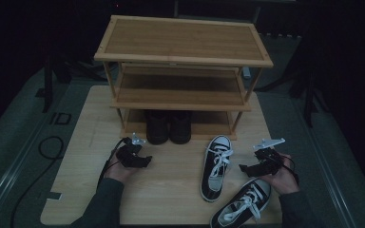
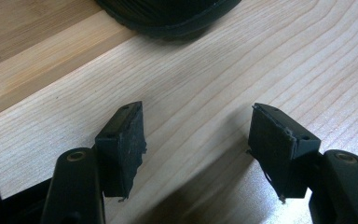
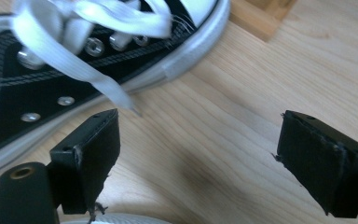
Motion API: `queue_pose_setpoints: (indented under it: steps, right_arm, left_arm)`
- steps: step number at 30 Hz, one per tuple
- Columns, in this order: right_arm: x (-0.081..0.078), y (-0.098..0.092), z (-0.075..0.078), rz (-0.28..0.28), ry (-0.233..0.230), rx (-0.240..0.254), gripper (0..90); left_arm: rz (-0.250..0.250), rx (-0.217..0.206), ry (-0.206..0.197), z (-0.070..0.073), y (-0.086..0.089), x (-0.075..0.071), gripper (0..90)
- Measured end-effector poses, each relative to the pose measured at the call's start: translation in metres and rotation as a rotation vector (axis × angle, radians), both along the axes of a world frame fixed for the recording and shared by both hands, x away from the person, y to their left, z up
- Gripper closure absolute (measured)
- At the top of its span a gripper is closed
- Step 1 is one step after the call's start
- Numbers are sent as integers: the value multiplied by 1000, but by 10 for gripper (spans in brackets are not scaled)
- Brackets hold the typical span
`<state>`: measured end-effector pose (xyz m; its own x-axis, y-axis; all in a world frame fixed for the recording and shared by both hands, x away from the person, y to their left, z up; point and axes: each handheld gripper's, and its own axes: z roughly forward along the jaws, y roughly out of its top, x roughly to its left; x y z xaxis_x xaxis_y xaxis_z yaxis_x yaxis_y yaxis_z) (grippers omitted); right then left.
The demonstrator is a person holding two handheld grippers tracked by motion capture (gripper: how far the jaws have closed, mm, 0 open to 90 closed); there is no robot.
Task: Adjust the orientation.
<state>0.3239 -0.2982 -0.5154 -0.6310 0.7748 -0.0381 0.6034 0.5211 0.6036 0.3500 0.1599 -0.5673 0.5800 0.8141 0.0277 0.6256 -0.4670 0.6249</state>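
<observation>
High view, left to right: the left gripper [image 1: 141, 160], jaws spread wide and empty, is held near smooth black boots [image 1: 168, 126] under the slatted wooden rack [image 1: 183, 59], while the right gripper [image 1: 249, 167], likewise wide and empty, is held beside canvas sneakers [image 1: 217, 167], whose loose flat laces could be snagged on the table [image 1: 171, 190].

A broad bare stretch of tabletop [image 1: 171, 166] is left between the left gripper [image 1: 145, 160] and the upright sneaker [image 1: 216, 167], wide enough for passage. The far side is closed off by the shoe rack [image 1: 183, 71], whose bottom shelf is partly blocked by a pair of dark boots [image 1: 169, 126]; its middle and top shelves are left free. On the right, room is narrowed by the upright sneaker and the near sneaker [image 1: 244, 203], between which the right gripper [image 1: 247, 168] is hemmed.
</observation>
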Motion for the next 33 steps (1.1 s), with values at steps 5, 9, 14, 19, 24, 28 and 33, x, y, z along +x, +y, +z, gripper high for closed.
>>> queue_pose_setpoints:
  steps: [5, 9, 14, 19, 24, 28, 33]
  right_arm:
    - [-1, 10, 5, 25, 0, -2, 129]
    - [-2, 18, 8, 47, -1, 11, 128]
    - [-2, 26, 11, 66, -4, 25, 128]
    - [-4, 33, 16, 90, -5, 54, 126]
    - [-4, 43, 19, 111, -8, 49, 127]
    - [-4, 50, 22, 131, -8, 63, 127]
    - [-4, 59, 23, 147, -5, 63, 126]
  left_arm:
    - [0, 0, 0, 0, 0, 0, 363]
    - [0, 0, -1, 0, 0, 0, 362]
    - [0, 0, -1, 0, 0, 0, 362]
    - [-1, -2, -2, 0, 0, 0, 362]
    - [-2, -4, -3, 0, 0, 0, 362]
    - [-3, -5, -4, -1, 1, 0, 362]
    - [-2, -7, -5, -1, 1, -1, 362]
